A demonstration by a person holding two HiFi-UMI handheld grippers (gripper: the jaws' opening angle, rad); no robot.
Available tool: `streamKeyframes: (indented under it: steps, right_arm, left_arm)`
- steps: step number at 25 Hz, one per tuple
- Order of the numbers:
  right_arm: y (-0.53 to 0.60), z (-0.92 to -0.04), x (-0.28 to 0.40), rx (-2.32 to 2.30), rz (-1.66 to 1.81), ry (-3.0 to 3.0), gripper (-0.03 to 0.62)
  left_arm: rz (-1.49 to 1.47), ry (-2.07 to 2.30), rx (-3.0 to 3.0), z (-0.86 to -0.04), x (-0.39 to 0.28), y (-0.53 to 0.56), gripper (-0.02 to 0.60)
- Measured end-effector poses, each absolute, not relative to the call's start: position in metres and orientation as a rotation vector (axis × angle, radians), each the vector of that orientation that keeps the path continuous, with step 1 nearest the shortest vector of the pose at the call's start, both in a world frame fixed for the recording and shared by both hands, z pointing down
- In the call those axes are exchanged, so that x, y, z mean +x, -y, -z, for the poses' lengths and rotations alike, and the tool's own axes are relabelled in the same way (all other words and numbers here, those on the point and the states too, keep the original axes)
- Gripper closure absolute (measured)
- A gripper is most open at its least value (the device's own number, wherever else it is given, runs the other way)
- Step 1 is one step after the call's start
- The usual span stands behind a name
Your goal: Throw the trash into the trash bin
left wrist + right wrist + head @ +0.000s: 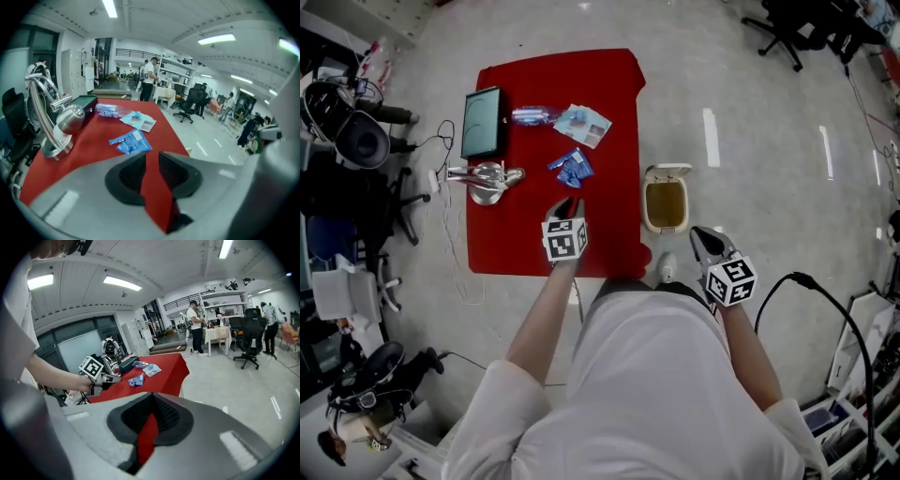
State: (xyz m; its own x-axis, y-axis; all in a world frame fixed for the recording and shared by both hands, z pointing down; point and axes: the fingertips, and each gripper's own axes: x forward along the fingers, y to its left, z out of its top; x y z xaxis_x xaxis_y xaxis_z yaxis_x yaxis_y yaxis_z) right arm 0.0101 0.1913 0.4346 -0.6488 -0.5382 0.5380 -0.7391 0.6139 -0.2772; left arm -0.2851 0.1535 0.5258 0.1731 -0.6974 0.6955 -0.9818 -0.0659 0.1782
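On the red table point(609, 84) lie a blue wrapper point(572, 166) point(131, 142), a pale blue and white packet point(583, 125) point(138, 120) and a clear plastic bottle point(532, 115) point(110, 110). My left gripper point(567, 204) point(152, 157) hovers over the table's near part, just short of the blue wrapper. Its jaws stand a little apart with only red cloth showing between them. My right gripper point(703, 234) point(151, 397) hangs off the table's right side, near the open beige trash bin point(649, 202). Its tips meet and hold nothing.
A dark green case point(483, 122) and a shiny metal stand point(486, 178) point(56, 126) sit on the table's left half. Cables and office chairs point(356, 141) crowd the floor to the left. People and chairs stand far off across the hall.
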Motion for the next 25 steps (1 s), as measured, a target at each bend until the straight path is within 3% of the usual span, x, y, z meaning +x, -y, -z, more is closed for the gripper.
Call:
streamKeyframes:
  steps: [18, 20, 22, 25]
  right_arm:
    - [-0.193, -0.453, -0.023, 1.147, -0.691, 2.287, 0.592]
    - [-0.198, -0.454, -0.021, 1.168, -0.695, 2.271, 0.592]
    - [-0.202, -0.454, -0.018, 1.187, -0.7, 2.258, 0.593]
    - [-0.208, -0.453, -0.014, 1.21, -0.705, 2.248, 0.592]
  left_arm:
    - [-0.533, 1.53, 1.583, -0.616, -0.354, -0.091, 0.382]
    - [-0.543, 1.528, 1.598, -0.619, -0.356, -0.089, 0.418]
    - [-0.567, 1.541, 1.63, -0.616, -0.358, -0.087, 0.524]
    - [-0.586, 1.546, 1.681, -0.61, -0.356, -0.087, 0.556]
